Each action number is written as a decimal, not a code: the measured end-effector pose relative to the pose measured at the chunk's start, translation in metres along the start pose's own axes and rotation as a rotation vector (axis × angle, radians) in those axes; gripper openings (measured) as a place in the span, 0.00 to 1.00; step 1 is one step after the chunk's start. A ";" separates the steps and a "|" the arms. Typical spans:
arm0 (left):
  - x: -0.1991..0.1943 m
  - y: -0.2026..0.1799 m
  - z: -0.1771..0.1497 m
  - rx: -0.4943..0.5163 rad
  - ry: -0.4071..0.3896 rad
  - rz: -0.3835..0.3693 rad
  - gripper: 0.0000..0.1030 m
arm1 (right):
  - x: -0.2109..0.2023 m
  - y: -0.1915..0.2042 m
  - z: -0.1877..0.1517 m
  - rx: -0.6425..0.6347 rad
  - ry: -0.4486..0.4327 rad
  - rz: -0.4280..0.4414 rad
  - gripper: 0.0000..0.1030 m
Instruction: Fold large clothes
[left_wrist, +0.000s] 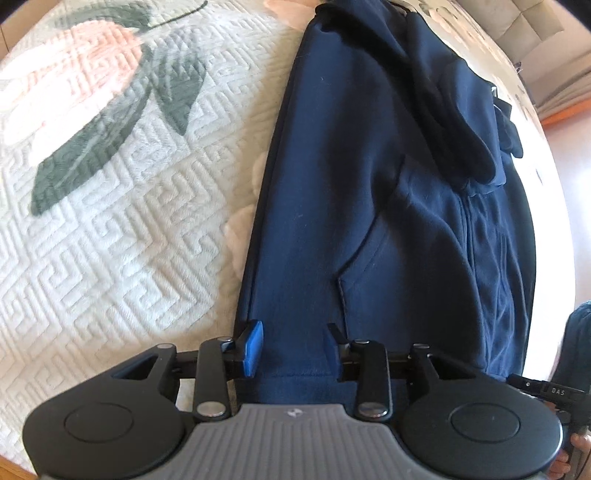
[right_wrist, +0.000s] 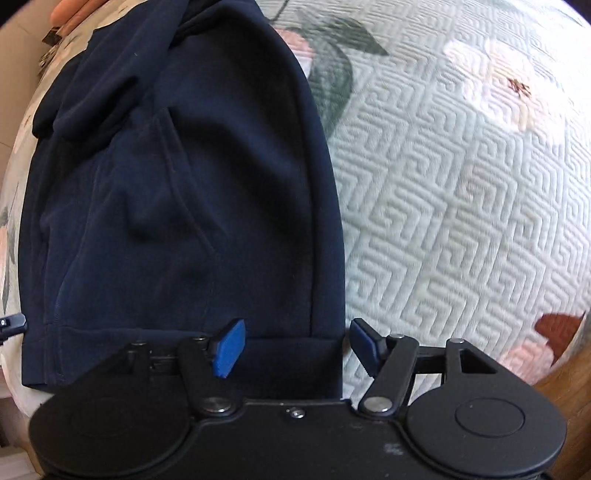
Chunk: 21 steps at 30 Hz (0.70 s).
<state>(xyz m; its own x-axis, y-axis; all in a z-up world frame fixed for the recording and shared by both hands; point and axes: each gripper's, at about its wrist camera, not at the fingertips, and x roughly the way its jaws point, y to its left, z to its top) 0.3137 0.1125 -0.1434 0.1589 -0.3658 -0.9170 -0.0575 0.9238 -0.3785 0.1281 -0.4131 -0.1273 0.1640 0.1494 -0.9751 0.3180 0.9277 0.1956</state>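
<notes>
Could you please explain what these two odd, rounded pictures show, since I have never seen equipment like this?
No robot here: a person holds a two-finger gripper in each hand, each with a wide-angle camera looking along its fingers, which bends the view. One picture comes from the left gripper, the other from the right gripper. Below lies a dark blue hooded sweatshirt, already folded narrow, on a quilted bedspread printed with flowers. Both grippers hover over the sweatshirt's bottom hem, one at each corner. Their blue-padded jaws stand open, so nothing is held. The person's fingers peek in at the right picture's top edge.
</notes>
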 end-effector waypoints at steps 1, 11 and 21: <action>-0.002 -0.001 -0.002 -0.001 -0.003 0.008 0.38 | 0.000 0.000 -0.001 0.000 -0.007 -0.003 0.75; 0.012 0.031 -0.021 -0.162 0.119 -0.144 0.68 | 0.010 0.005 -0.009 0.019 -0.003 0.006 0.69; -0.019 0.018 -0.004 -0.191 -0.039 -0.310 0.07 | -0.012 0.000 0.004 0.144 -0.065 0.235 0.15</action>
<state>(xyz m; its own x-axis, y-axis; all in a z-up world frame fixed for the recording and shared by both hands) 0.3057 0.1353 -0.1331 0.2348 -0.6170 -0.7511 -0.1835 0.7307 -0.6576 0.1294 -0.4165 -0.1154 0.3067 0.3283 -0.8934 0.3930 0.8112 0.4330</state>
